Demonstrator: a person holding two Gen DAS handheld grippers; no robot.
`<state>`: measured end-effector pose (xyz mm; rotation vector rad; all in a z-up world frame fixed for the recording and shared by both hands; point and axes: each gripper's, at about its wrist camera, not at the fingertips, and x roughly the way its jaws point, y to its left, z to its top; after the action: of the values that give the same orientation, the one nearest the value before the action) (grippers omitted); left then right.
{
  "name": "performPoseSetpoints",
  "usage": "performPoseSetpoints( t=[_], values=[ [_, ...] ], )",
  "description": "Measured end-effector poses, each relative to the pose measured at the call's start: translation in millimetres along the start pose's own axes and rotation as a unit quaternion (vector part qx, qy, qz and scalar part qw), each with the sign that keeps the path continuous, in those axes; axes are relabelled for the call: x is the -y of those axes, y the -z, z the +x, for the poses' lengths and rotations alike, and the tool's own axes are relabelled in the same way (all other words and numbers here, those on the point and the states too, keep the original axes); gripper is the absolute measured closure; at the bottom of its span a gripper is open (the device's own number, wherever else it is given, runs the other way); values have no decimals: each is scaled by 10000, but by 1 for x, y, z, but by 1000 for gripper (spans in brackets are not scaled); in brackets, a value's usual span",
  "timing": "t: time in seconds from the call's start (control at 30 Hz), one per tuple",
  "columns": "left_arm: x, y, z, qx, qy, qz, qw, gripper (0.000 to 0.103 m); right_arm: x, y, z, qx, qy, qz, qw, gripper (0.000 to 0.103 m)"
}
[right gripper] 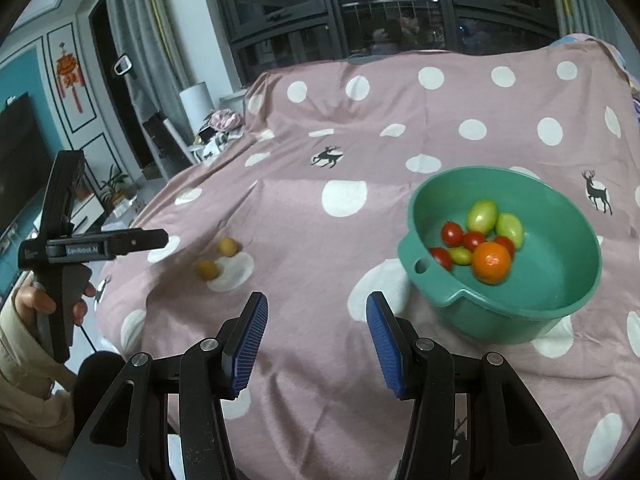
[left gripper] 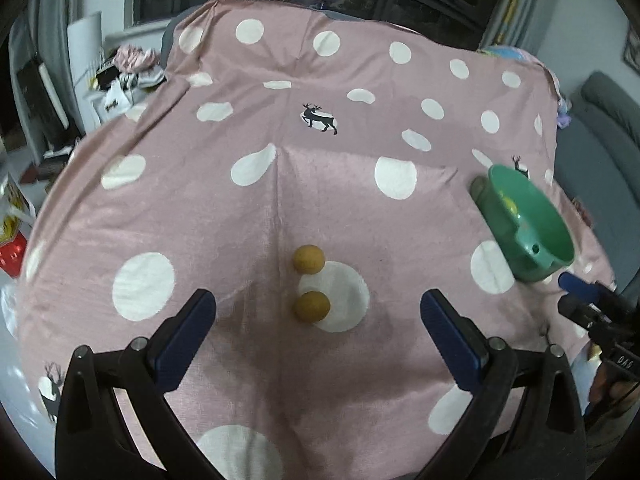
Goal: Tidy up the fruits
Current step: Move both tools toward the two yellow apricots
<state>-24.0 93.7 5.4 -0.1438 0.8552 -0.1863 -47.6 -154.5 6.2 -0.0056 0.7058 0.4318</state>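
Note:
Two small round yellow-brown fruits (left gripper: 307, 259) (left gripper: 312, 307) lie side by side on the pink polka-dot cloth (left gripper: 224, 220). My left gripper (left gripper: 316, 296) hangs just before them, open wide, with the nearer fruit in line between its blue pads and untouched. The right wrist view shows the same fruits (right gripper: 227, 246) (right gripper: 207, 269) at the left. A green bowl (right gripper: 504, 312) stands to the right and holds an orange (right gripper: 491, 262), red cherry tomatoes (right gripper: 452, 233) and green ones (right gripper: 483, 215). My right gripper (right gripper: 317, 300) is open and holds nothing, to the left of the bowl.
A hand (right gripper: 36, 300) in a beige sleeve holds the left gripper (right gripper: 160, 237) at the left of the right wrist view. The cloth drops off at its left edge toward clutter (left gripper: 132, 68) and a TV wall. A grey sofa (left gripper: 600, 152) lies to the right.

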Motion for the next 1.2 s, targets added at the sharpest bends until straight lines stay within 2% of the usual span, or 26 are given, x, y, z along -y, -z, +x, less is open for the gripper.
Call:
performPoseSetpoints(
  t=[0.37, 1.2],
  values=[
    [6, 6, -4, -23, -150, 185, 9997, 0, -22, -1, 12, -217, -107, -198, 9995, 51],
    [9, 16, -2, -47, 273, 285, 9992, 1, -50, -7, 40, -569, -237, -468, 9970, 51]
  ],
)
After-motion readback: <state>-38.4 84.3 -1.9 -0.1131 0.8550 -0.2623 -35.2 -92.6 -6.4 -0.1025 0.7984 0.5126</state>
